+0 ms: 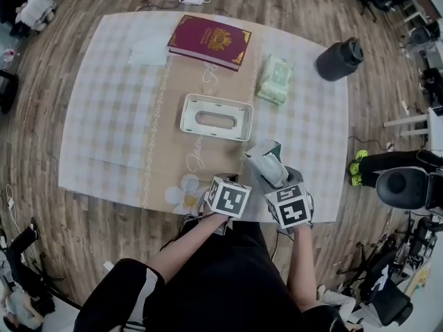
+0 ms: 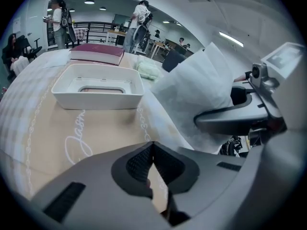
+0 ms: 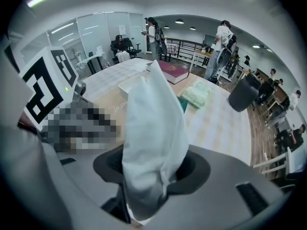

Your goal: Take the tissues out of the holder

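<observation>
The white tissue holder [image 1: 217, 117] lies in the middle of the checked tablecloth, its oval slot facing up; in the left gripper view the holder [image 2: 98, 86] sits ahead to the left. My right gripper [image 1: 275, 173] is shut on a white, soft tissue pack [image 1: 265, 156], held upright above the table's front edge. That pack [image 3: 153, 128] fills the right gripper view between the jaws. My left gripper [image 1: 227, 182] hovers just left of it, jaws shut with nothing between them, and it sees the pack [image 2: 196, 87] to its right.
A dark red book [image 1: 210, 41] lies at the table's back, with a pale folded sheet [image 1: 149, 50] to its left. A greenish tissue pack [image 1: 275, 79] rests at the back right. A black bin [image 1: 339, 59] stands on the floor beyond the table's right side.
</observation>
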A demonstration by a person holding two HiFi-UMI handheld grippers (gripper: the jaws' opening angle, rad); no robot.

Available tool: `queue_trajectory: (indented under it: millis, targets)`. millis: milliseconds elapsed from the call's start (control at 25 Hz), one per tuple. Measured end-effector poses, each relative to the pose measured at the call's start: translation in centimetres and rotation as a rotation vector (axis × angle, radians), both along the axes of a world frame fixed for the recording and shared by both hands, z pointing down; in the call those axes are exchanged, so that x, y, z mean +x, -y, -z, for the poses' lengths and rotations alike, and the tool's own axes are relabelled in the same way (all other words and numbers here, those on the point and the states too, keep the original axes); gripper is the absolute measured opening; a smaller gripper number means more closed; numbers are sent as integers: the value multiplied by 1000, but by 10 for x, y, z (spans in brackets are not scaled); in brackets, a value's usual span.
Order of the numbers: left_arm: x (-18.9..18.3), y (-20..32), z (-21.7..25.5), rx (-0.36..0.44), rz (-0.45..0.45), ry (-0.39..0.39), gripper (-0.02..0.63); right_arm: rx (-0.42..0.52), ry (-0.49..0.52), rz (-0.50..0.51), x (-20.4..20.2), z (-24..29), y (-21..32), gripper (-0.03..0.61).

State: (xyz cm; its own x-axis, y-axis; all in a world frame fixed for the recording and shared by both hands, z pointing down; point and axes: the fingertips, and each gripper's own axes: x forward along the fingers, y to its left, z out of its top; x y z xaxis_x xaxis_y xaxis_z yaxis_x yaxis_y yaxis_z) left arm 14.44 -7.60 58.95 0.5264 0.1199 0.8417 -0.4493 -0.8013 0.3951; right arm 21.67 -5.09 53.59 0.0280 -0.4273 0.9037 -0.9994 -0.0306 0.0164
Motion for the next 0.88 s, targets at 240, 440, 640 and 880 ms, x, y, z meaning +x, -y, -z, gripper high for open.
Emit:
queue_trajectory:
  millis: [240, 440, 640, 880]
  targets:
    - [21, -22, 4, 15, -36, 8, 8, 11, 26, -43, 19, -4, -28, 218]
    - [46, -39, 12, 47, -7, 7, 8, 18, 38, -14, 42, -6, -46, 218]
    - [66, -61, 11, 46, 44, 20, 8, 12, 55, 45, 59, -7, -64, 218]
    - [92, -85, 8, 45, 98, 30, 8, 12, 84, 116, 75, -10, -81, 218]
